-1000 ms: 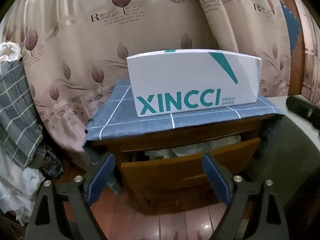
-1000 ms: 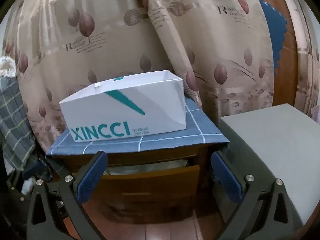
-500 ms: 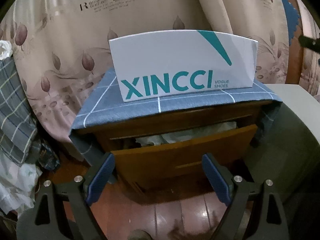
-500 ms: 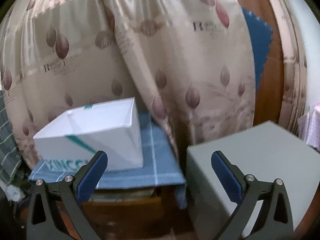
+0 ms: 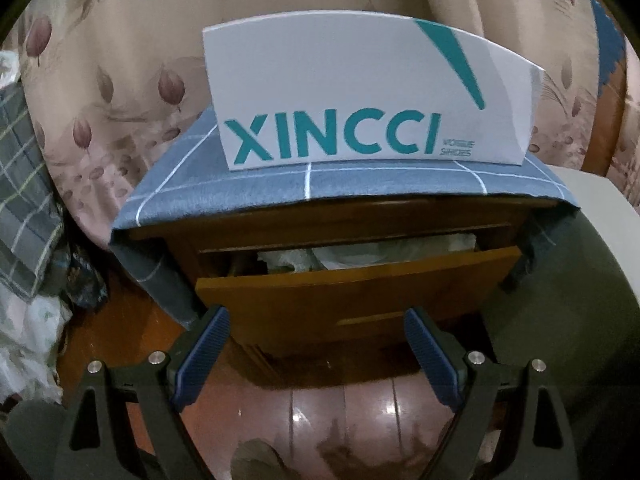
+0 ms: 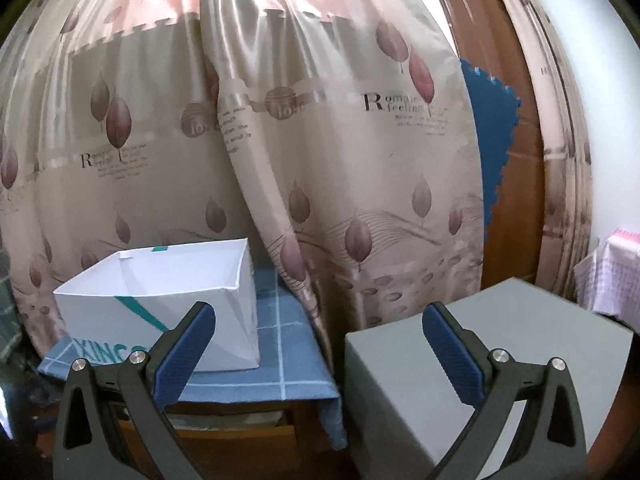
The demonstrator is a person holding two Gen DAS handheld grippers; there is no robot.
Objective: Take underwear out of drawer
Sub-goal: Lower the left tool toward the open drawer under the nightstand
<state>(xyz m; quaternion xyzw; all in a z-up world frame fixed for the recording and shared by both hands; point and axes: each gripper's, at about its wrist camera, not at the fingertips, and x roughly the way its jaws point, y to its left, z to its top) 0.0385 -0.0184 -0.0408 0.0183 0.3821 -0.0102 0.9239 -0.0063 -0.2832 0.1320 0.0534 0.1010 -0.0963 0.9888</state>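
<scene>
Both grippers empty, jaws spread wide. Left gripper (image 5: pixel 316 350) sits low in front of the wooden nightstand (image 5: pixel 360 220), fingers flanking the drawer (image 5: pixel 360 280) front without touching it. Drawer is partly pulled out; pale crumpled fabric (image 5: pixel 360 250) shows in the gap above the drawer front, likely the underwear, individual pieces can't be told apart. Nightstand top is covered by a blue checked cloth (image 5: pixel 280 188), with a white XINCCI shoe box (image 5: pixel 360 92) standing on it. Right gripper (image 6: pixel 318 338) is higher and off to the right, aimed at the leaf-print curtain (image 6: pixel 320 140); from there the shoe box (image 6: pixel 160 280) is seen open-topped, lower left, and a grey box-like surface (image 6: pixel 500 340) sits just beside the nightstand on the right. Glossy reddish floor (image 5: pixel 340 412) below left gripper. Plaid fabric (image 5: pixel 24 184) piled at far left.
</scene>
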